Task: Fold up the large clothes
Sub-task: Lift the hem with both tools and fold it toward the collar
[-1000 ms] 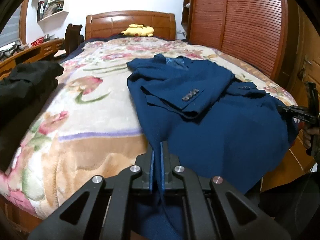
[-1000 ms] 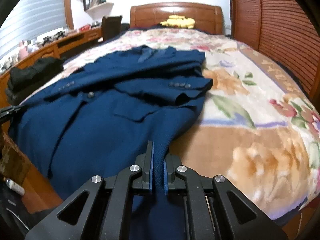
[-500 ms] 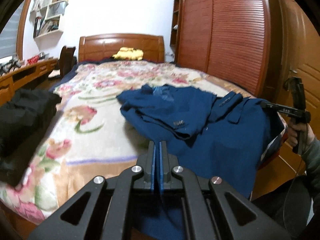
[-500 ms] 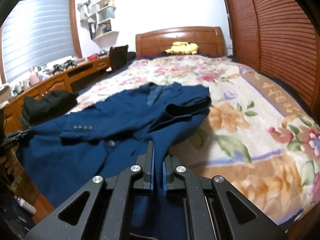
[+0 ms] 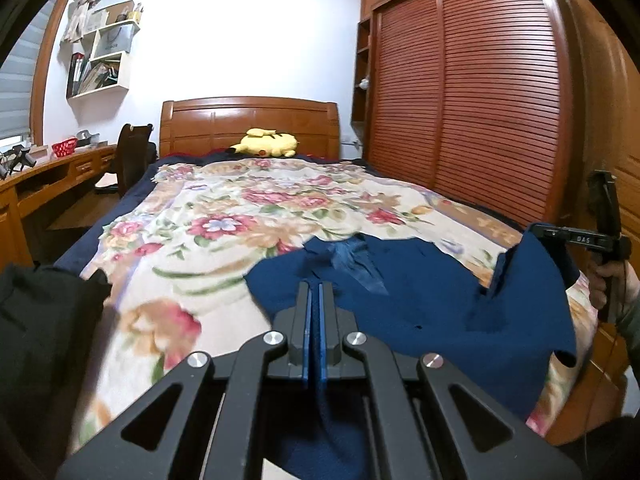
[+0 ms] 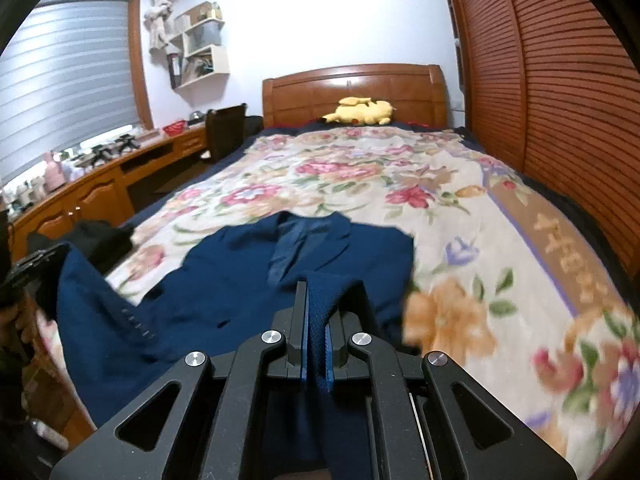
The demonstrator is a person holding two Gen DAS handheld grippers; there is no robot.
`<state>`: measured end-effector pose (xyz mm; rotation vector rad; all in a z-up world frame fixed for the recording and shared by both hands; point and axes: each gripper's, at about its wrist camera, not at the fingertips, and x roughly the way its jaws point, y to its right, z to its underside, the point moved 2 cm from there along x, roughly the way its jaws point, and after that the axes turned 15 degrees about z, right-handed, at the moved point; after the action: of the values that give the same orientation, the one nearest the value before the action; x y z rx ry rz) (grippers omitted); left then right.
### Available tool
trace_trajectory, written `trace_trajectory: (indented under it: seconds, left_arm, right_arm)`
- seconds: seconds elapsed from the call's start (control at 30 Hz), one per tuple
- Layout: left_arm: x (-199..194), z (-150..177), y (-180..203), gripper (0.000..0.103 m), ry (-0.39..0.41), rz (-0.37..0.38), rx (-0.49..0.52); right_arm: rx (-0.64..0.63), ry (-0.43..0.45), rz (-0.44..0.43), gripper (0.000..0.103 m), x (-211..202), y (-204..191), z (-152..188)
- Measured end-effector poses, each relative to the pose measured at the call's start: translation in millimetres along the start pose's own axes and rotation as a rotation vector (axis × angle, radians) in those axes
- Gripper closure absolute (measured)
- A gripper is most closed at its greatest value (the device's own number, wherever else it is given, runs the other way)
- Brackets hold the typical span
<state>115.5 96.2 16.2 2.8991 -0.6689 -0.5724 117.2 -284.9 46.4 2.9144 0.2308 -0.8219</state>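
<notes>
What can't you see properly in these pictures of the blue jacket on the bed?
- Jacket hem: left wrist view, hidden behind the left gripper.
- Sleeve buttons: right wrist view, too small to count.
- Black clothes: cut off by the left edge.
- Blanket flowers: blurred nearby.

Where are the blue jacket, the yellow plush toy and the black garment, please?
blue jacket (image 6: 224,280): right wrist view, its body.
yellow plush toy (image 5: 268,145): left wrist view, its back.
black garment (image 5: 44,320): left wrist view, its middle.
</notes>
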Motion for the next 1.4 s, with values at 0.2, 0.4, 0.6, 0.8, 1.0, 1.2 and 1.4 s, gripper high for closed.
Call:
trace_trajectory:
  seconds: [0.2,0.4,0.6,0.8,1.0,1.2,1.4]
  left_arm:
    - [65,-31,-28,0.103,0.015,-0.060,-0.014]
    - [132,-61,-57,0.103,0.043,-0.144,-0.029]
    - [164,-74,-89,0.103,0.083,-0.241,-0.042]
    - [185,-57,-117,0.103,0.027,-0.216,-0.097]
    - [201,-28,-111,0.097,-0.056,-0.115,-0.079]
    - [188,-28,-85,0.082,-0.052,-0.113,0.013]
    - [180,-28,-80,0.076,-0.047,-0.089,0.005]
  right_arm:
    - [-0.017,-0.025,0.011,0.100,83,5,-43]
    - [-0.041,-0.026,0.078,0.100,160,11,-64]
    - [-0.021,-0.015,0.162,0.100,207,31,-90]
    - [-0.024,-0.016,0.280,0.100,240,37,-101]
    - [-0.070,-0.112,0.345,0.100,270,30,-75]
    - [-0.046,-0.147,0.342,0.071,260,25,-68]
    - [-0.033,-0.119,0.342,0.027,221,26,-61]
